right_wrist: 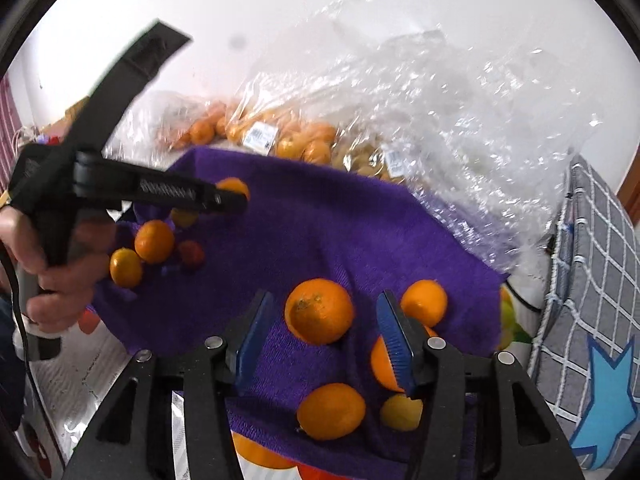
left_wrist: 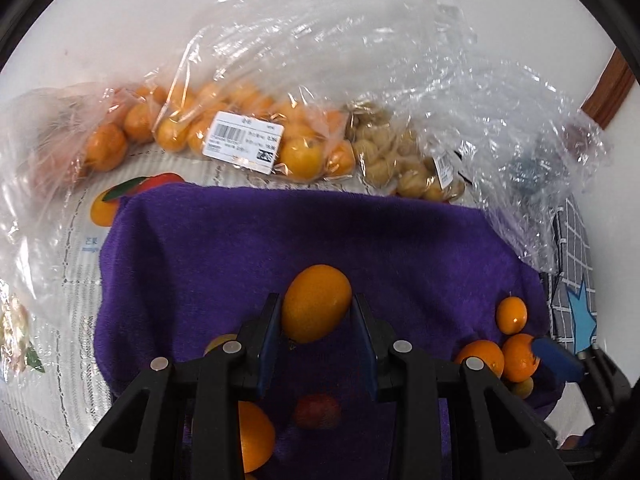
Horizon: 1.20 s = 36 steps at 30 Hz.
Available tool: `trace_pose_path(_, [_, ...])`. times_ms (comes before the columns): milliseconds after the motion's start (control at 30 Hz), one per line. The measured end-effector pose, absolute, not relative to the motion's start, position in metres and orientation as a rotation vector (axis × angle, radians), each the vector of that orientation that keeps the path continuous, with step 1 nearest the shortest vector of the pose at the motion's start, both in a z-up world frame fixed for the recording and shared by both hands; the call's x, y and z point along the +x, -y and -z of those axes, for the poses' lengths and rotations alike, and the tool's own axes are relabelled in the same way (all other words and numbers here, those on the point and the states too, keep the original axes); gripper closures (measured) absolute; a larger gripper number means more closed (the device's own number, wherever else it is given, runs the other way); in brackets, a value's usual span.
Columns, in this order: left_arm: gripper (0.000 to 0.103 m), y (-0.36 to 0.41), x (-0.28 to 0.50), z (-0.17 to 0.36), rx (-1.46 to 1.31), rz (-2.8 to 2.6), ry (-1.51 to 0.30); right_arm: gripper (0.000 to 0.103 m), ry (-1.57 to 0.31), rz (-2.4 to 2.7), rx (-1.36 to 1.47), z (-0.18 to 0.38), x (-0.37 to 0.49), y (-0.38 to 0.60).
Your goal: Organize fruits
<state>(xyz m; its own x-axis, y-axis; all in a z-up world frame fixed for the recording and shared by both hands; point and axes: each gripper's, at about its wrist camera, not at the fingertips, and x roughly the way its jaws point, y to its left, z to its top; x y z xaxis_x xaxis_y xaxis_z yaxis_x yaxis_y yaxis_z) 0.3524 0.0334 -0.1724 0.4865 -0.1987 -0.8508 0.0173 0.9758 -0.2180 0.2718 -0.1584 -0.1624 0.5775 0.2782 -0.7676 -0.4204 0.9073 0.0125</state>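
My left gripper (left_wrist: 316, 312) is shut on an oval kumquat (left_wrist: 316, 309) and holds it above the purple towel (left_wrist: 248, 248). In the right wrist view the left gripper (right_wrist: 236, 196) shows at the left with the kumquat (right_wrist: 234, 186) at its tip. My right gripper (right_wrist: 324, 320) is open, its jaws on either side of a mandarin (right_wrist: 319, 311) that lies on the purple towel (right_wrist: 320, 232). More small oranges (right_wrist: 154, 241) and a red fruit (right_wrist: 191, 254) lie loose on the towel.
Clear plastic bags of oranges (left_wrist: 240, 132) and husked yellow fruits (left_wrist: 400, 160) lie behind the towel by the white wall. A big crumpled empty bag (right_wrist: 460, 120) stands at the right. A grey checked cushion (right_wrist: 600, 280) is far right.
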Motion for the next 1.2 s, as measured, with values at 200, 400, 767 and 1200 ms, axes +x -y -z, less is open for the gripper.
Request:
trace_pose_path(200, [0.070, -0.028, 0.349, 0.175, -0.179, 0.122, -1.087, 0.049, -0.867, -0.350, -0.122, 0.151, 0.263, 0.174])
trace_pose_path(400, [0.058, -0.030, 0.316, 0.143, -0.182, 0.084, -1.022, 0.049, -0.859, -0.270, -0.078, 0.128, 0.237, 0.190])
trace_pose_path(767, [0.051, -0.031, 0.176, 0.070, -0.133, 0.052, -0.840, 0.048, -0.847, -0.146, -0.020, 0.077, 0.175, 0.192])
trace_pose_path(1200, [0.035, -0.007, 0.054, 0.042, -0.080, 0.012, -0.701, 0.007, -0.744, -0.113, -0.010, 0.043, 0.072, 0.208])
